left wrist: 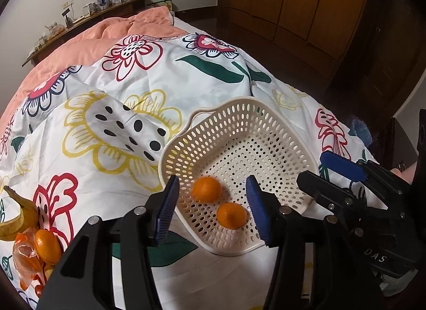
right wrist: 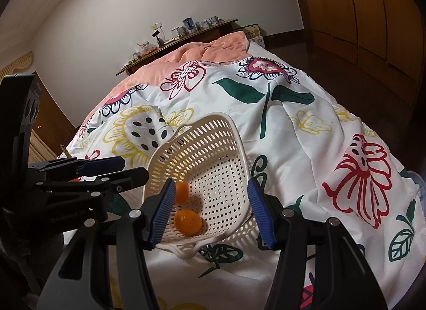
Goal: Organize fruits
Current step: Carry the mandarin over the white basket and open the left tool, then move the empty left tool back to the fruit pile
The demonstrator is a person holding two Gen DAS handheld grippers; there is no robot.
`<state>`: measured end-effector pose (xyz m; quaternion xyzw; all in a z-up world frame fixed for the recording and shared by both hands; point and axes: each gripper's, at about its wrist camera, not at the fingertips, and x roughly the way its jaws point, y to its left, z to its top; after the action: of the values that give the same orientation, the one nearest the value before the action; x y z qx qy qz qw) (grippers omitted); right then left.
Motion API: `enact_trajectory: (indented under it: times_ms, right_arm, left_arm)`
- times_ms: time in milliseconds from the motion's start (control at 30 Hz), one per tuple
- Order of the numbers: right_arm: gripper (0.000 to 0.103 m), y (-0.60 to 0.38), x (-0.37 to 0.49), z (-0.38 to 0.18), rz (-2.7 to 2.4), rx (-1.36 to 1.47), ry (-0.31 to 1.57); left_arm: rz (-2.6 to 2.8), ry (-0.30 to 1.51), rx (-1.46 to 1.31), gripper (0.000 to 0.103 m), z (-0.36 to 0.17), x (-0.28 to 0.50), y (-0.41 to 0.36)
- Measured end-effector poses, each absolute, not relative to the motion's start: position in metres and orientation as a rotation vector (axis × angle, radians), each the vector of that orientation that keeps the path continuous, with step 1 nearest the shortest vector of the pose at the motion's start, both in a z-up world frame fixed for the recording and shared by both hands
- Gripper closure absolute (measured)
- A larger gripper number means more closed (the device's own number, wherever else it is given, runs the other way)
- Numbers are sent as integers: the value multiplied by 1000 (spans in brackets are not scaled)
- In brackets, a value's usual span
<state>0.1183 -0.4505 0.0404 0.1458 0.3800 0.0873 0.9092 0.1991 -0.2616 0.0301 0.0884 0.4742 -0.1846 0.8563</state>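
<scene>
A cream perforated basket (left wrist: 239, 128) (right wrist: 213, 147) lies on the flowered bedspread. Two oranges rest on its floor: one slightly blurred (left wrist: 207, 188) (right wrist: 181, 191), one nearer (left wrist: 231, 215) (right wrist: 187, 222). My left gripper (left wrist: 213, 212) hovers over the basket's near side, open, with the oranges seen between its blue pads (left wrist: 166, 211) but not touched. It also shows in the right wrist view, where the left gripper (right wrist: 133, 168) reaches in from the left. My right gripper (right wrist: 211, 214) (left wrist: 319, 172) is open at the basket's other side, holding nothing.
At the lower left lie a banana (left wrist: 18, 216) and another orange (left wrist: 48, 244) beside a crumpled orange bag (left wrist: 25, 256). The bedspread (left wrist: 199, 75) is rumpled, with a pink blanket (left wrist: 111, 32) beyond. A cluttered wooden shelf (left wrist: 87, 14) lines the far wall; wardrobes (left wrist: 293, 3) stand right.
</scene>
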Motion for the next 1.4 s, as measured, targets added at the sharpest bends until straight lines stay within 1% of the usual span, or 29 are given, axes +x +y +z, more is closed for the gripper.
enact_trajectory:
  times_ms: [133, 167, 233, 300, 400, 533, 600, 733, 867, 1000, 1267, 1400]
  right_arm:
    - [45, -449, 118, 42, 183, 302, 781]
    - [41, -449, 118, 42, 183, 302, 779]
    - [39, -449, 116, 44, 183, 303, 772]
    - [39, -448, 116, 45, 186, 304, 771]
    - [39, -447, 115, 45, 191, 305, 771]
    - [38, -443, 115, 45, 199, 304, 777]
    - [38, -439, 115, 45, 207, 300, 779]
    - [37, -429, 114, 47, 228, 288, 783]
    - [32, -420, 114, 49, 249, 279, 785]
    - [31, -411, 114, 51, 265, 270, 791]
    - [27, -396, 113, 56, 305, 272, 800]
    - [24, -390, 113, 58, 328, 288, 811]
  left_arm:
    - [-382, 990, 178, 44, 32, 198, -260]
    - [-380, 987, 176, 43, 32, 198, -259]
    - [-375, 984, 173, 40, 33, 197, -258]
    - [-366, 974, 165, 30, 35, 196, -256]
    - [-346, 961, 156, 20, 39, 196, -252]
    - [-326, 951, 145, 17, 44, 194, -245]
    - [-313, 939, 148, 14, 46, 193, -240]
    - [-281, 917, 142, 13, 54, 192, -226]
    - [-238, 887, 136, 8, 64, 188, -206]
    - [-210, 859, 125, 6, 76, 183, -187]
    - [-127, 829, 76, 5, 99, 178, -138]
    - [-81, 827, 36, 5, 106, 174, -107]
